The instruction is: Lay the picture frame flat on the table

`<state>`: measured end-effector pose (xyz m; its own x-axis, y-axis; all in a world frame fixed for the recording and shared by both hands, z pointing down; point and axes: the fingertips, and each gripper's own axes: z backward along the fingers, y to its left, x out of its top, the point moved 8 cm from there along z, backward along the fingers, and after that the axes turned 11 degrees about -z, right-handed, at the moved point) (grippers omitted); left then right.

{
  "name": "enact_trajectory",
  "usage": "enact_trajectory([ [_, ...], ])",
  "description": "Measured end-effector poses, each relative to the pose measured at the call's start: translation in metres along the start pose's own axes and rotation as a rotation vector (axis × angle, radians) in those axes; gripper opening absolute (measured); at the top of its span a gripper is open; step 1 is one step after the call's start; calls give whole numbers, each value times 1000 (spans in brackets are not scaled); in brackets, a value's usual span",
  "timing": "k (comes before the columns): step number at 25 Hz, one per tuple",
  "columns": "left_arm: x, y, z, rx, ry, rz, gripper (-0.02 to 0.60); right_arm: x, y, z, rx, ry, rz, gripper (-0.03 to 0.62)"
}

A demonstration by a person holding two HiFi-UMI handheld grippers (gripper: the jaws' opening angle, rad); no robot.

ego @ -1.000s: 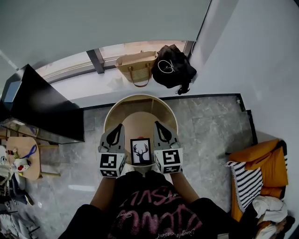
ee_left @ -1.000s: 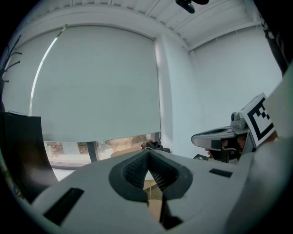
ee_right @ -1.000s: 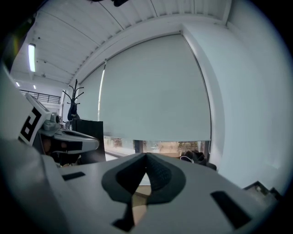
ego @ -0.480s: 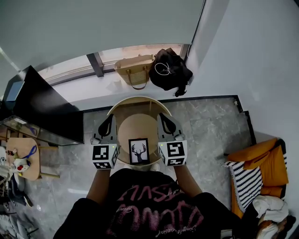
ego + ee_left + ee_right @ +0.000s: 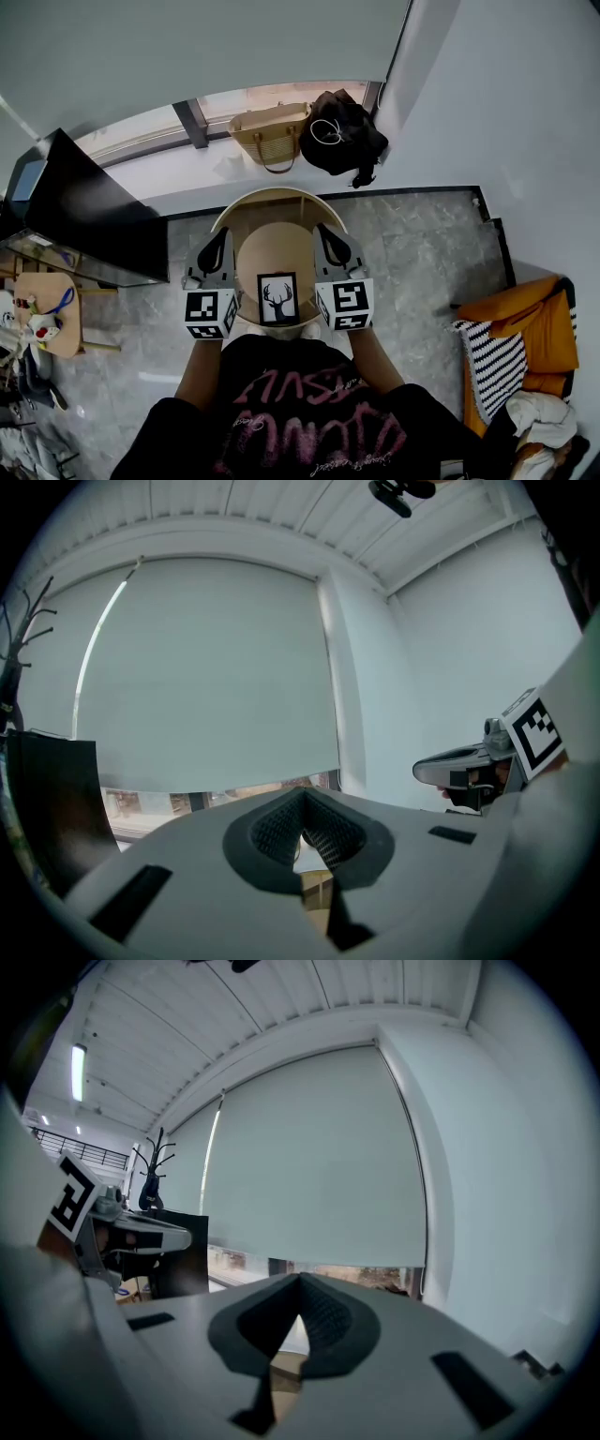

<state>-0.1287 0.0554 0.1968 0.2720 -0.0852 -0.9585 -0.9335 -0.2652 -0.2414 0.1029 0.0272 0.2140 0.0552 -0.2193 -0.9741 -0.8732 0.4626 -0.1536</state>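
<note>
— How far along am I getting?
— The picture frame (image 5: 278,300) is sitting at the bench's (image 5: 274,246) near edge, showing you its face. I am not managing to tell whether it is lying flat or leaning back.
— And the tools?
— Your left tool (image 5: 221,240) and right tool (image 5: 325,234) are flanking it, jaws together, gripping nothing. I am counting one frame, one bench, two tools.

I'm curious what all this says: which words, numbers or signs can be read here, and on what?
Shirt: pink lettering, seen upside down, too distorted to read.
Marker cubes: black-and-white square patterns, no letters or numbers.
Picture frame: a deer head, no words.
</note>
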Motion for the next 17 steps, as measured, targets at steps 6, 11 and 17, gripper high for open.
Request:
enact_trajectory([
  [6, -1, -7, -2, 9, 15, 0, 11, -4, -9, 1, 3, 5, -4, 20],
  [11, -2, -14, -6, 13, 23, -3, 11, -6, -17, 1, 7, 9, -4, 20],
  [17, -1, -19, -8, 20, 20, -6, 11, -8, -24, 0, 8, 11, -9, 20],
])
